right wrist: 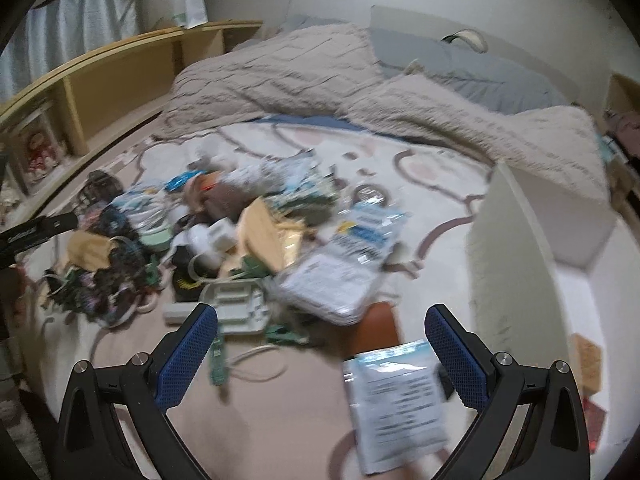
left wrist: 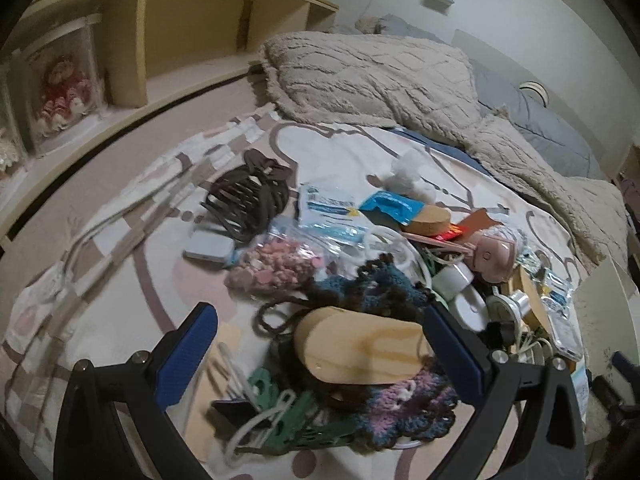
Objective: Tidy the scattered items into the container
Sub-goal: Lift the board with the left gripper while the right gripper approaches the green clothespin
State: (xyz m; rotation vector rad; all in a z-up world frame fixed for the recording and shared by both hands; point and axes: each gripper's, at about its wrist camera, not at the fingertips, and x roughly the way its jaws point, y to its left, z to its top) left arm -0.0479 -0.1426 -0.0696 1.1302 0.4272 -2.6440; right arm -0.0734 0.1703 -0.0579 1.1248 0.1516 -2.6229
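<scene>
Both jaws open: left gripper (left wrist: 320, 344) straddling wooden block (left wrist: 360, 348); square up, then close. Right gripper (right wrist: 320, 344) over packet (right wrist: 396, 396), seemingly loose.

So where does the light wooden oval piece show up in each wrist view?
Left wrist view: the light wooden oval piece lies low in the centre, between the open left tongs, on crocheted yarn pieces.
Right wrist view: it sits at the far left, on the dark yarn heap, far from the open right tongs.
Shared landmark: the beige fluffy quilted blanket behind the pile.
</scene>
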